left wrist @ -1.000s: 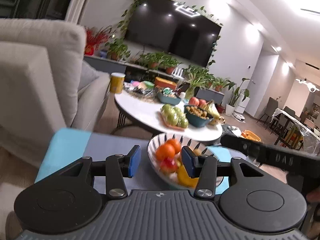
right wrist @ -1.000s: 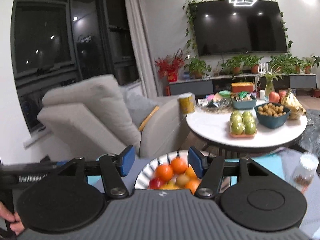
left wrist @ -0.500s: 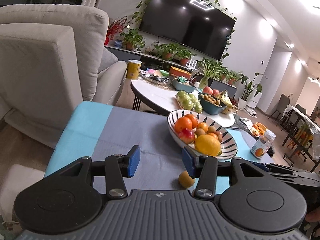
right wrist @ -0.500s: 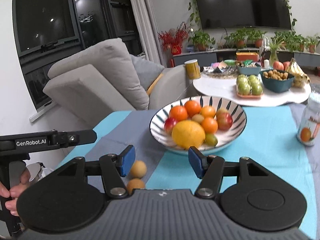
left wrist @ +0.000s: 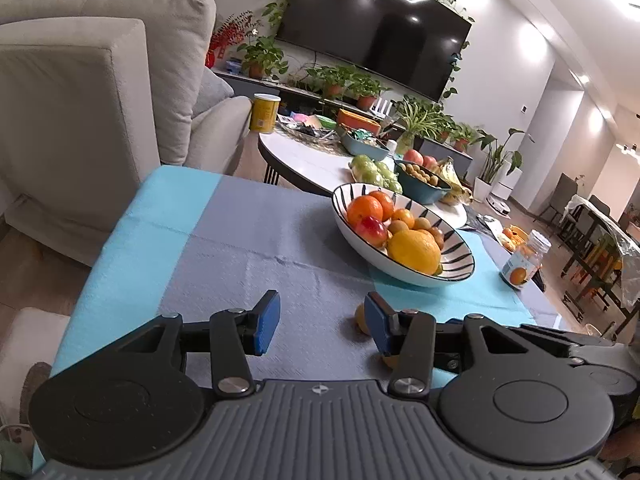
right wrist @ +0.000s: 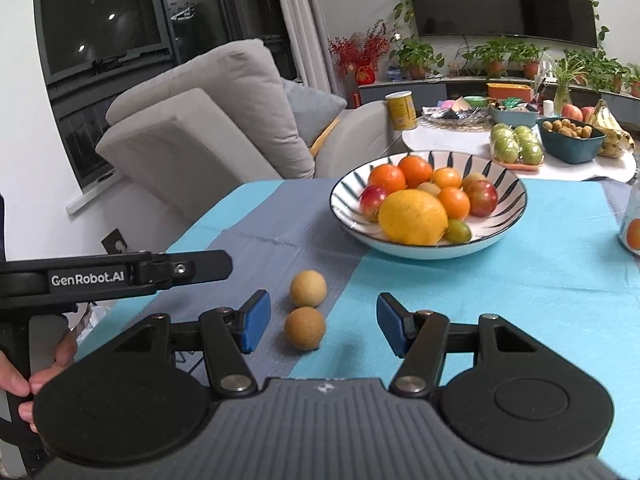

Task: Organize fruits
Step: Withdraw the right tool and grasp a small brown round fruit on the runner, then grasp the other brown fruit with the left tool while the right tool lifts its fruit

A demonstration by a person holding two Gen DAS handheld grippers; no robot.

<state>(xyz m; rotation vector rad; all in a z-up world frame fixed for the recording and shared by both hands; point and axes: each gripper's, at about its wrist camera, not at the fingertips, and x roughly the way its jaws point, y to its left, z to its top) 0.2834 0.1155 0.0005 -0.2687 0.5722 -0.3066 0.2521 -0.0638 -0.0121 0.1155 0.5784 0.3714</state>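
A striped white bowl (right wrist: 504, 236) (left wrist: 360, 244) full of oranges, apples and a big lemon (right wrist: 412, 216) stands on the blue and grey cloth. Two small tan round fruits lie loose on the cloth in front of it: the far one (right wrist: 308, 289) and the near one (right wrist: 305, 328). My right gripper (right wrist: 323, 322) is open and empty, with the near fruit between its fingers, left of middle. My left gripper (left wrist: 320, 322) is open and empty over the grey cloth; one tan fruit (left wrist: 361, 316) shows just behind its right finger.
A small jar with an orange label (left wrist: 525, 260) stands right of the bowl. The left gripper's black body (right wrist: 120, 274) reaches in from the left of the right wrist view. A grey armchair (right wrist: 208, 132) and a round white table (right wrist: 448, 140) with more fruit stand behind.
Both cameras have tipped downward and come closer to the cloth. The two loose tan fruits have come into view, and the near one now lies between the right gripper's fingers.
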